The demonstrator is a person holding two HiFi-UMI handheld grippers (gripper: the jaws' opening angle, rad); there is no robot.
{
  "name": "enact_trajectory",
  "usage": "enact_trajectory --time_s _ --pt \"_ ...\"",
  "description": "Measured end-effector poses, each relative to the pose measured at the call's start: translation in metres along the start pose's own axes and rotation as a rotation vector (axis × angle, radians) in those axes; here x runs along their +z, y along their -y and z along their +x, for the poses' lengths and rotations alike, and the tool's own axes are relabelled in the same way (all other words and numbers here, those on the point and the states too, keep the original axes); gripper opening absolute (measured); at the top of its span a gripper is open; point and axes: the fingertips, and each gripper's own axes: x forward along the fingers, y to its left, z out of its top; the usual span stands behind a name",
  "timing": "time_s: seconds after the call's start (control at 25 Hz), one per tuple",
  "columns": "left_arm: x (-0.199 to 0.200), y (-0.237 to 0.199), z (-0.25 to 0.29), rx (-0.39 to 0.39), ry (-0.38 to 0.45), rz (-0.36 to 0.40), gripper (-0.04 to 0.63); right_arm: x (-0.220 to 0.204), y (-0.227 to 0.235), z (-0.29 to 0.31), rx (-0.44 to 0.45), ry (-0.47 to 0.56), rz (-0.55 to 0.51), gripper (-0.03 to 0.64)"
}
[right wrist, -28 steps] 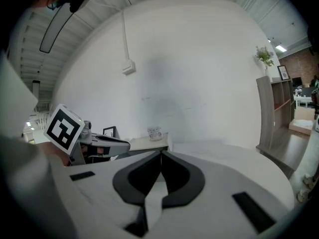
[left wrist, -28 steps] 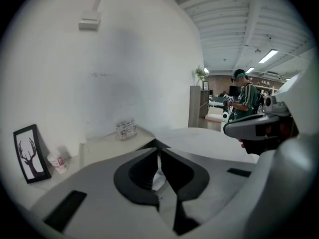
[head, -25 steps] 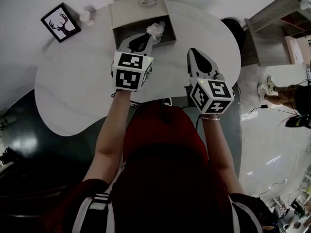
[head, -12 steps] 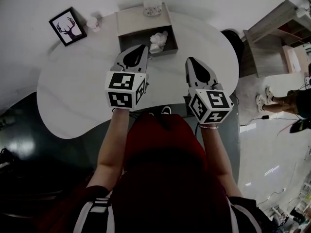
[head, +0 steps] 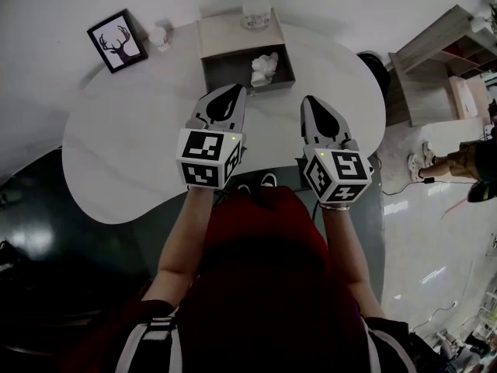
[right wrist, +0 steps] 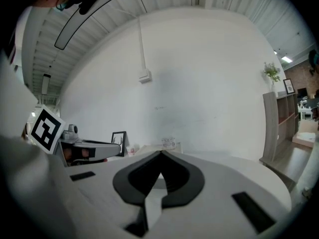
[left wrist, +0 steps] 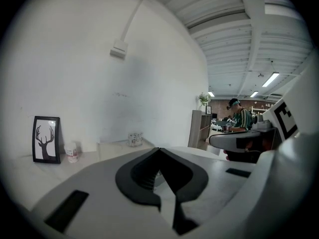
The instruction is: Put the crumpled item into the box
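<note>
The crumpled white item (head: 265, 69) lies inside the open grey box (head: 223, 40) at the far side of the white table, against the box's right wall. My left gripper (head: 235, 89) hovers just in front of the box, jaws shut with nothing between them; its tips meet in the left gripper view (left wrist: 159, 148). My right gripper (head: 308, 99) is held to the right of it, over the table's near edge, also shut and empty, tips together in the right gripper view (right wrist: 161, 152).
A framed deer picture (head: 118, 40) and a small white bottle (head: 160, 34) stand at the table's back left. A small patterned container (head: 255, 15) sits behind the box. A grey shelf unit (head: 435, 61) stands to the right, beside a person's feet (head: 427, 146).
The crumpled item has left the left gripper's jaws and now lies in the box. The left gripper has drawn back toward me and shut. The right gripper has hardly moved.
</note>
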Motion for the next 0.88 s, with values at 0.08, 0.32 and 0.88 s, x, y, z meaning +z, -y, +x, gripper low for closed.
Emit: enact_trajectory --time_s 0.08,0.32,0.88 --pt "-0.001 -0.001 -0.007 -0.005 0.004 -0.001 0.023 0.001 -0.005 -0.003 -0.008 0.007 -0.004 0.015" --pt "-0.008 -0.006 -0.030 -0.009 0.007 0.002 0.023 -0.005 -0.022 -0.014 -0.032 0.015 -0.001 0.015" --pt "-0.023 -0.006 -0.068 -0.028 0.017 -0.010 0.023 -0.016 -0.054 -0.038 -0.050 0.027 -0.007 0.015"
